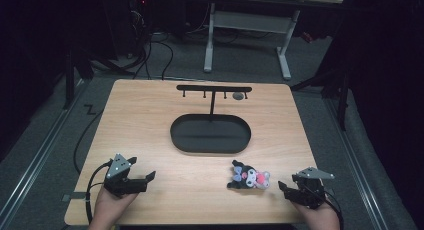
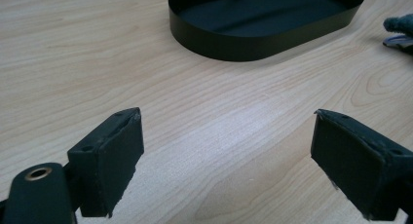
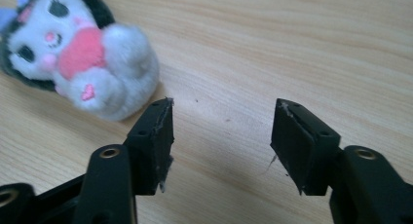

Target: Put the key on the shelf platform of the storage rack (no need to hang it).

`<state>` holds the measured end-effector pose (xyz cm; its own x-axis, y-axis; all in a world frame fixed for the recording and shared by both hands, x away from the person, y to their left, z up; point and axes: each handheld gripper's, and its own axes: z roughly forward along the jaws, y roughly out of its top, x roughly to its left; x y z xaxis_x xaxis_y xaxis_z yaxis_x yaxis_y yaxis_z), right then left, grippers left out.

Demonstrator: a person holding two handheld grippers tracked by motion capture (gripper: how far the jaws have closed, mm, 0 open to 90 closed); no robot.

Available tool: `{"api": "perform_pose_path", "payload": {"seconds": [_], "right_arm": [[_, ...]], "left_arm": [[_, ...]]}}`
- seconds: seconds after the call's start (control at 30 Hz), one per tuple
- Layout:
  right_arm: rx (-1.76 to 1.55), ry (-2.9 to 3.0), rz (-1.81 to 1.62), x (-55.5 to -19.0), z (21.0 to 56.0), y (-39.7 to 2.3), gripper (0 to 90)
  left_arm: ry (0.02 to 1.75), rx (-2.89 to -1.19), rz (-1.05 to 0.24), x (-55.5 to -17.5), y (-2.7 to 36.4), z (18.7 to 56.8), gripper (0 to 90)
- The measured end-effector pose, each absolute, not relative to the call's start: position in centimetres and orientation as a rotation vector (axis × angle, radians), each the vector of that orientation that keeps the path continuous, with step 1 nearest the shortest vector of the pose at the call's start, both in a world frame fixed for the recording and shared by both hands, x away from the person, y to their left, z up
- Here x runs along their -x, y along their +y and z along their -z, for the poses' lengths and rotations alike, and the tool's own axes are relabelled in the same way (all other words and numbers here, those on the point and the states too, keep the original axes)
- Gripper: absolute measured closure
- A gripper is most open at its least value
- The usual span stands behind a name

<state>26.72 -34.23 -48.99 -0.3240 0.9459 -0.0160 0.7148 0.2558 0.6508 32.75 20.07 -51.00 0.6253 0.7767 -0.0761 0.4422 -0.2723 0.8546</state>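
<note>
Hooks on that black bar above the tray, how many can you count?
4 small hooks hang under the black T-shaped metal rack: three bare ones, left, middle-left, middle-right, and the rightmost holding a small grey round thing. They look tiny, so another may be hidden.

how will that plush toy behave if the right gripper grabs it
The plush toy looks fluffy and soft, so it will probably squash between the jaws and feel light. Its fuzzy surface likely grips well. It lies on its side and seems unlikely to roll far.

Table [image 1: 150, 120]: pale wood grain, smooth, faint sheen. Oval tray [image 2: 214, 44] at centre: matt black, smooth. Plush toy [image 3: 83, 58] near right: fuzzy cloth. Gripper pads [image 3: 158, 136]: matt black, frayed edges.
</note>
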Motion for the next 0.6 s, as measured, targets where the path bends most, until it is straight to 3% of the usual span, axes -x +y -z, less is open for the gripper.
{"api": "perform_pose_path", "payload": {"seconds": [0.2,0.3,0.6], "right_arm": [[-1.536,2.170,-0.740,-27.2,48.6,-34.8,36.3],[-1.516,2.239,-0.725,-27.5,48.3,-34.9,28.5],[-1.489,2.341,-0.657,-28.5,47.6,-33.9,18.9]], "left_arm": [[0.939,-1.912,-0.480,-32.5,19.9,50.8,14.0],[0.939,-1.905,-0.478,-32.5,19.8,50.8,14.0],[0.940,-1.885,-0.470,-32.4,20.0,50.6,14.3]]}}
